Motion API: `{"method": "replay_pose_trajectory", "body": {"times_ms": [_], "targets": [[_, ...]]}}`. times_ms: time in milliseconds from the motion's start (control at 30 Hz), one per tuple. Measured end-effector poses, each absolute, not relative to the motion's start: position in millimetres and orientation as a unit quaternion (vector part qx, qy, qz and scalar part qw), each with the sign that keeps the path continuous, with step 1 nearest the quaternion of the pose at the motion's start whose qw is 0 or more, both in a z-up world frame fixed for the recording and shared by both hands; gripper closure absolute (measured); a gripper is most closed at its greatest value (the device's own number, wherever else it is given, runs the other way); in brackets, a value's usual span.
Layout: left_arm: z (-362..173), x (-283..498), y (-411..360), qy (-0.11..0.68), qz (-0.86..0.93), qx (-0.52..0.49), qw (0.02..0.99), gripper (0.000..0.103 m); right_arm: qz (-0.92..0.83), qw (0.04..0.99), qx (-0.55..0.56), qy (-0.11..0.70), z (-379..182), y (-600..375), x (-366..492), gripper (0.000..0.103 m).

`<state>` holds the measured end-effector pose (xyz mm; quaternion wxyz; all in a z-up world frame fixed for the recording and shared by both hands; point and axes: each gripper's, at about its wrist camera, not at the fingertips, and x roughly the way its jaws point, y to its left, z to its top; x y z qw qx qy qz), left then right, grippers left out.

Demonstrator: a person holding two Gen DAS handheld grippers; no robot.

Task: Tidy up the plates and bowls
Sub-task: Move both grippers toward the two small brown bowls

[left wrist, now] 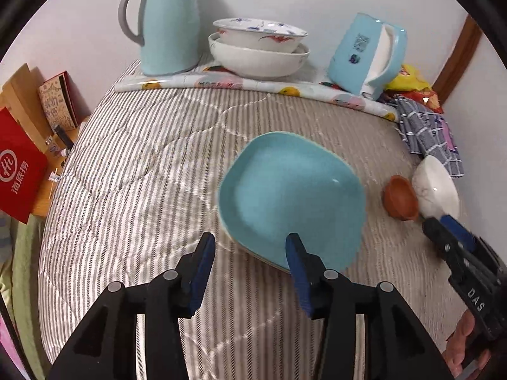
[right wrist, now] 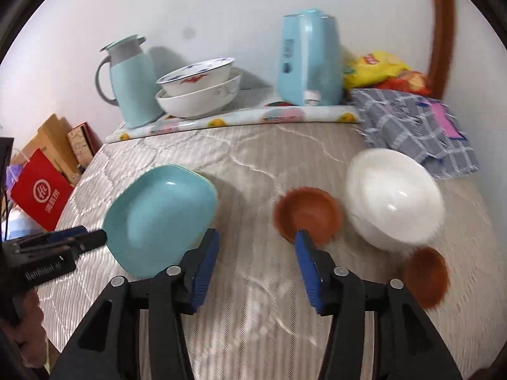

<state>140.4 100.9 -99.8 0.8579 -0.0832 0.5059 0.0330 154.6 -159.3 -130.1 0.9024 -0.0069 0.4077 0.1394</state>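
Observation:
A turquoise square plate point(left wrist: 291, 196) lies on the striped bed cover, also in the right wrist view point(right wrist: 161, 215). My left gripper point(left wrist: 250, 243) is open, its fingers straddling the plate's near edge. A small brown bowl point(right wrist: 307, 215) sits right of the plate, with a white bowl point(right wrist: 393, 202) beside it and a second brown bowl point(right wrist: 424, 275) nearer. My right gripper point(right wrist: 256, 240) is open, its right finger in front of the first brown bowl. Two stacked white patterned bowls point(left wrist: 258, 47) stand at the back.
A turquoise thermos jug point(left wrist: 164, 25) and a turquoise tissue box point(left wrist: 367, 53) stand on a fruit-print mat point(left wrist: 253, 85) by the wall. A checked cloth point(right wrist: 412, 129) and snack bags point(right wrist: 377, 69) lie at back right. Red and cardboard boxes point(left wrist: 19, 164) sit left of the bed.

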Motion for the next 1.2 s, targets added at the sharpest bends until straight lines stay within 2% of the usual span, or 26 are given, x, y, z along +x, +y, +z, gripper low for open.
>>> {"method": "replay_pose_trajectory", "body": {"times_ms": [500,800,1200], "targets": [[-72,123,12,0.469,-0.034,-0.05,0.881,0.059,0.021,0.922,0.043,0.384,-121,-286,96,0.05],[-87,135,-35,0.48,-0.054,-0.049,0.874,0.059,-0.002,0.914,0.034,0.405,-136,-329,92,0.049],[-110,172,-56,0.497,-0.05,-0.061,0.864,0.059,0.002,0.903,0.054,0.426,-162,-352,122,0.049]]}}
